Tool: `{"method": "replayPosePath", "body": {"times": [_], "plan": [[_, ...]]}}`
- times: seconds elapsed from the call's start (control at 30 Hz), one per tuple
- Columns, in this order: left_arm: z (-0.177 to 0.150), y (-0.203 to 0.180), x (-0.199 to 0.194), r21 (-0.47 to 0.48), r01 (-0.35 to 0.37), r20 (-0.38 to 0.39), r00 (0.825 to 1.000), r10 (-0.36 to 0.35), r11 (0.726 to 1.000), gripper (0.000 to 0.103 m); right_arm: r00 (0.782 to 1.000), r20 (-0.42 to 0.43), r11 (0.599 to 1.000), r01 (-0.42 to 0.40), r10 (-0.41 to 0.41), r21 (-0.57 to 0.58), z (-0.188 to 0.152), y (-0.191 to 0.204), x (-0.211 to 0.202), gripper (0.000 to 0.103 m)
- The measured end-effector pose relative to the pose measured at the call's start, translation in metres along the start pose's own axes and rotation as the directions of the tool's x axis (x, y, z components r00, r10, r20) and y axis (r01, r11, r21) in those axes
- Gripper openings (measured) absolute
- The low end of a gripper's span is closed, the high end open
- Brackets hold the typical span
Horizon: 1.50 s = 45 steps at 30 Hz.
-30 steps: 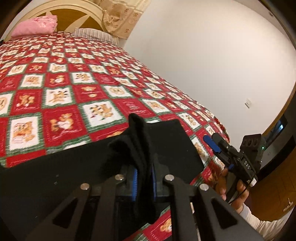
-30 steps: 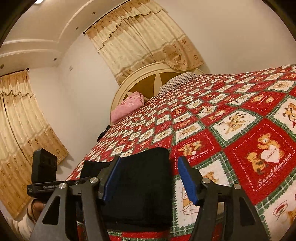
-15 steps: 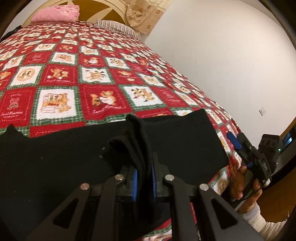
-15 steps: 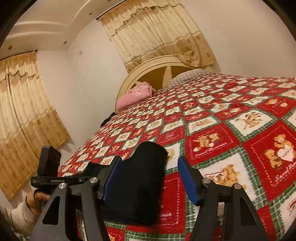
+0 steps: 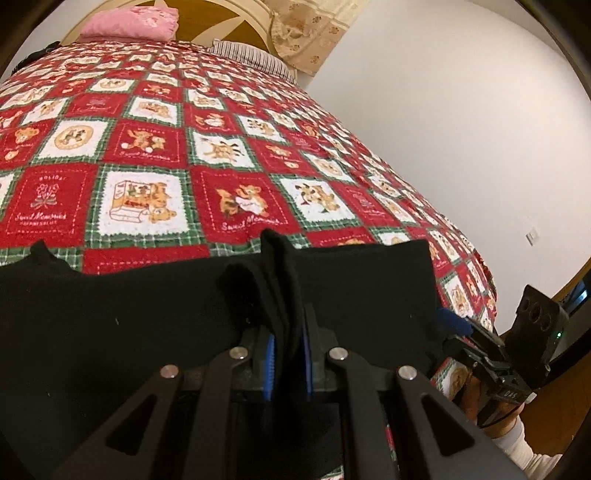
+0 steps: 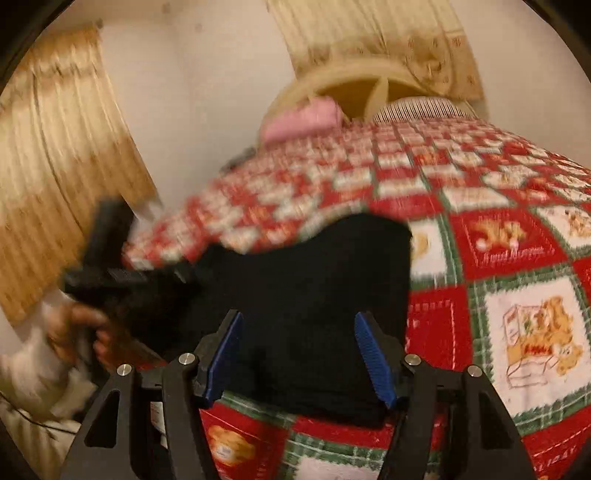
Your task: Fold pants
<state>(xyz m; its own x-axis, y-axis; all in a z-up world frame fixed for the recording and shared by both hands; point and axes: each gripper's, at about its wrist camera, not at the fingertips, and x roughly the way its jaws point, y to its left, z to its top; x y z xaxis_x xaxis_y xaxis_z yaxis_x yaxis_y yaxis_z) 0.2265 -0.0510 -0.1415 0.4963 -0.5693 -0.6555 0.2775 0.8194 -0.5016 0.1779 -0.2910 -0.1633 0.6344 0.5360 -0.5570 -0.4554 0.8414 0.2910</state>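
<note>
Black pants (image 5: pixel 369 288) lie across the near edge of the bed. My left gripper (image 5: pixel 287 339) is shut on a bunched-up fold of them, and the cloth stands up between its blue pads. In the right wrist view the pants' end (image 6: pixel 325 280) lies on the quilt between and beyond the blue pads (image 6: pixel 373 358) of my right gripper (image 6: pixel 299 354), which is open and not pressing on the cloth. That gripper also shows at the pants' right end (image 5: pixel 452 334), held by a hand. The left gripper (image 6: pixel 173 275) appears blurred at the left.
A red, white and green patchwork quilt (image 5: pixel 229 155) covers the bed. A pink pillow (image 5: pixel 129 22) and a striped pillow (image 5: pixel 251 55) lie by the round headboard. A white wall (image 5: pixel 461 129) runs along the right side, and tan curtains (image 6: pixel 55 184) hang at the left.
The left gripper has sunk toward the bed with its fold, and more of the pants lies spread out. The right gripper has swung and rolled over the pants' end, blurring its view.
</note>
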Motion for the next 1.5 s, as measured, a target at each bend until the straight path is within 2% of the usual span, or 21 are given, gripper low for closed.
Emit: {"method": "replayPosePath", "body": {"times": [0.07,0.17,0.23,0.33,0.4,0.5,0.53,0.6,0.67,0.77,0.83,0.9,1.0,1.07,1.23,1.33,1.43,1.5], "plan": [[-0.003,-0.001,0.0,0.017,-0.013,-0.003,1.0,0.013,1.0,0.013,1.0,0.0,0.999,0.023,-0.023,-0.047,-0.001,0.008,-0.002,0.064],[-0.005,0.0,-0.001,0.026,-0.028,-0.003,1.0,0.028,0.999,0.013,1.0,0.014,0.999,-0.021,0.022,-0.043,0.011,0.011,-0.009,0.064],[-0.005,-0.002,-0.002,0.044,-0.043,0.001,0.999,0.043,0.998,0.013,0.999,0.042,0.999,-0.012,0.014,-0.049,0.023,0.011,-0.011,0.064],[-0.009,-0.007,-0.004,0.075,-0.075,0.008,0.997,0.075,0.994,0.013,0.998,0.058,0.997,0.011,-0.007,-0.075,0.041,0.011,-0.003,0.064],[-0.01,-0.006,-0.003,0.076,-0.083,0.007,0.997,0.083,0.994,0.013,1.0,0.027,0.997,0.005,-0.003,-0.077,0.05,0.008,0.011,0.064],[-0.01,-0.002,-0.004,0.062,-0.09,0.014,0.996,0.089,0.994,0.02,0.991,-0.099,0.994,0.078,-0.086,-0.076,0.053,-0.004,0.046,0.065],[-0.01,-0.002,-0.004,0.06,-0.091,0.016,0.996,0.09,0.994,0.022,0.986,-0.145,0.995,0.081,-0.088,-0.055,0.052,-0.012,0.055,0.065],[-0.01,-0.001,-0.008,0.057,-0.099,0.027,0.995,0.098,0.993,0.029,0.989,-0.128,0.997,0.068,-0.071,-0.026,0.052,-0.015,0.05,0.064],[-0.011,-0.002,-0.011,0.061,-0.107,0.037,0.994,0.105,0.992,0.044,0.991,-0.101,0.997,0.081,-0.083,-0.018,0.053,-0.01,0.034,0.064],[-0.012,-0.001,-0.014,0.05,-0.11,0.051,0.993,0.107,0.993,0.057,0.996,-0.067,0.998,0.065,-0.066,-0.021,0.046,0.004,0.011,0.064],[-0.013,0.001,-0.013,0.043,-0.111,0.051,0.993,0.109,0.993,0.058,0.998,-0.048,0.999,0.032,-0.034,-0.04,0.035,0.017,-0.001,0.064],[-0.015,0.003,-0.011,0.036,-0.114,0.043,0.993,0.113,0.993,0.058,0.997,-0.072,0.998,0.02,-0.025,-0.059,0.021,0.026,-0.002,0.064],[-0.017,0.005,-0.009,0.037,-0.118,0.031,0.993,0.117,0.992,0.058,0.989,-0.124,0.995,0.066,-0.075,-0.075,0.0,0.027,0.01,0.065],[-0.017,0.004,-0.009,0.045,-0.12,0.033,0.992,0.119,0.992,0.058,0.992,-0.091,0.992,0.073,-0.083,-0.1,-0.009,0.029,0.009,0.065],[-0.017,0.004,-0.012,0.039,-0.112,0.035,0.993,0.111,0.993,0.066,0.984,-0.121,0.985,0.113,-0.13,-0.134,-0.002,0.038,0.013,0.065],[-0.019,0.006,-0.016,0.037,-0.107,0.038,0.994,0.105,0.994,0.066,0.98,-0.125,0.981,0.136,-0.154,-0.141,0.001,0.042,0.01,0.065],[-0.019,0.007,-0.017,0.033,-0.104,0.043,0.994,0.103,0.994,0.074,0.989,-0.1,0.988,0.095,-0.107,-0.122,0.01,0.052,0.004,0.065],[-0.018,0.008,-0.021,0.03,-0.1,0.052,0.994,0.099,0.995,0.075,0.991,-0.088,0.986,0.088,-0.101,-0.14,0.015,0.062,0.007,0.065]]}}
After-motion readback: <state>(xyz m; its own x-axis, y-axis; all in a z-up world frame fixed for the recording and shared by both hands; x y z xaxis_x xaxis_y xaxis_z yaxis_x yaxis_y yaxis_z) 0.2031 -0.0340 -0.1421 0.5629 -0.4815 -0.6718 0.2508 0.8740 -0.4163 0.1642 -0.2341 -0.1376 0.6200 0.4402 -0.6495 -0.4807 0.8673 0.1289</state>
